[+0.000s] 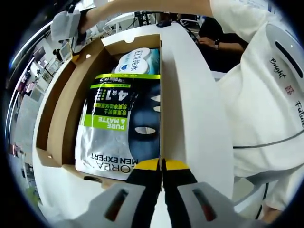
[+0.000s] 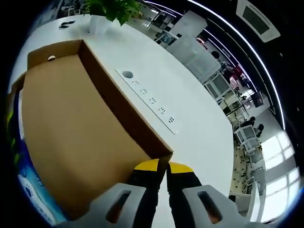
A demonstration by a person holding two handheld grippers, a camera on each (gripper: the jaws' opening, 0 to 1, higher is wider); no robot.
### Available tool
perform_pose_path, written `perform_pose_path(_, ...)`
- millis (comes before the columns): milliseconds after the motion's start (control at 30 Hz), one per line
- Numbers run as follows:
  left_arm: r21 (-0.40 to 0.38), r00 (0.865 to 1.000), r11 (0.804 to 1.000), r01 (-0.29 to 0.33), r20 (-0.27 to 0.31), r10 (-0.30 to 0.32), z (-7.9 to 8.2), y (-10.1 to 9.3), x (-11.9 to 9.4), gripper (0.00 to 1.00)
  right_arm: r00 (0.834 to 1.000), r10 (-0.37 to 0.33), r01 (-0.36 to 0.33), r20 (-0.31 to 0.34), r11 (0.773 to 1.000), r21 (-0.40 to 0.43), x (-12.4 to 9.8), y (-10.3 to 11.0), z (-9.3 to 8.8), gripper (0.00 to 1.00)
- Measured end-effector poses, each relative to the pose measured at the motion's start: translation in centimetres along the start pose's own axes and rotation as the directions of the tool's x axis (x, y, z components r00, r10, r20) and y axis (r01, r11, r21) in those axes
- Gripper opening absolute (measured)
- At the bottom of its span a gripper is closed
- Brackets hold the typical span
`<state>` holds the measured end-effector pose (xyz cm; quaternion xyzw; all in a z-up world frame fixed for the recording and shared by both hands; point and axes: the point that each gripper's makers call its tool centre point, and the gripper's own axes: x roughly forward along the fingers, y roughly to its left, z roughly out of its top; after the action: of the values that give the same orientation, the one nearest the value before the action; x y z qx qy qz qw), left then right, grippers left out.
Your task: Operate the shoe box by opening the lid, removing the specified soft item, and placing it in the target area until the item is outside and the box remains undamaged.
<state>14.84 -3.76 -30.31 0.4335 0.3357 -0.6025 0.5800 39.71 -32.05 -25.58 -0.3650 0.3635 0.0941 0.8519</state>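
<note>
The cardboard shoe box (image 1: 71, 118) lies open on a white table. Inside lies a soft black, grey and green L'Oreal Men Expert mask pack (image 1: 118, 128), with a white and blue EDI pack (image 1: 135, 61) beyond it. My left gripper (image 1: 161, 165) is shut on the top edge of the box's near wall, yellow tips pressed together. My right gripper (image 1: 71, 33) shows at the far corner, held by a person's hand. In the right gripper view, my right gripper (image 2: 165, 167) is shut on the rim of the raised lid (image 2: 71, 133). The packs' edges (image 2: 28, 190) peek out at left.
The white table (image 1: 194, 118) runs along the box's right side. A person in a white shirt (image 1: 266, 95) stands close on the right. A socket strip (image 2: 152, 102) is set into the table (image 2: 199, 133) past the lid, and a potted plant (image 2: 111, 9) stands farther off.
</note>
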Motion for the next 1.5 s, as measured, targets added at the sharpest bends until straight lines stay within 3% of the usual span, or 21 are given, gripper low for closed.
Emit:
perform_pose_path(467,-0.004,1.000,1.000,0.000,0.002,0.000,0.0,0.0,0.0,0.01,1.000,-0.018,0.017,-0.003,0.997,-0.072,0.1,-0.2,0.1,0.04)
perform_pose_path(500,-0.006,1.000,1.000,0.000,0.002,0.000,0.0,0.0,0.1,0.01,1.000,-0.015,0.016,0.008,0.994,-0.104,0.1,-0.1,0.2,0.06)
perform_pose_path(533,-0.005,1.000,1.000,-0.001,0.001,0.001,0.0,0.1,0.1,0.01,1.000,0.007,-0.002,0.022,0.974,-0.224,0.2,0.2,0.5,0.07)
perform_pose_path(567,-0.004,1.000,1.000,-0.001,0.001,0.001,0.0,0.1,0.1,0.01,1.000,-0.009,0.013,0.016,0.968,-0.252,0.6,0.0,0.6,0.07)
perform_pose_path(767,-0.005,1.000,1.000,0.002,0.000,-0.002,0.0,0.0,0.1,0.01,0.999,-0.029,0.034,0.030,0.979,-0.203,-0.1,-1.1,1.1,0.08)
perform_pose_path(867,-0.003,1.000,1.000,-0.001,-0.005,0.001,0.0,0.0,0.3,0.01,0.996,-0.013,0.036,0.088,0.963,-0.268,-0.4,-1.3,2.0,0.05)
perform_pose_path(967,0.011,1.000,1.000,0.000,-0.029,0.001,-0.1,0.0,0.5,0.01,0.994,-0.004,0.028,0.109,0.976,-0.214,-1.7,-0.6,1.9,0.05)
perform_pose_path(1100,0.016,1.000,1.000,0.007,-0.028,-0.006,-0.1,0.0,0.4,0.01,0.974,0.128,-0.118,0.187,0.991,-0.061,-2.4,0.8,2.7,0.07)
perform_pose_path(1300,0.001,1.000,1.000,0.009,-0.021,-0.009,-0.1,0.1,0.4,0.02,0.949,0.203,-0.213,0.241,0.977,0.014,-3.1,1.5,2.7,0.15)
perform_pose_path(1400,0.009,1.000,1.000,-0.007,-0.023,0.007,0.0,0.1,0.4,0.02,0.908,0.295,-0.317,0.298,0.948,0.029,-4.2,3.2,3.2,0.16)
perform_pose_path(1467,0.028,0.999,0.999,-0.019,-0.037,0.020,-0.1,0.0,0.4,0.03,0.887,0.305,-0.341,0.346,0.939,0.046,-5.0,3.4,3.9,0.18)
perform_pose_path(1500,0.032,0.999,0.999,-0.022,-0.041,0.023,-0.1,0.1,0.4,0.03,0.867,0.328,-0.358,0.376,0.934,0.012,-5.4,3.8,4.3,0.18)
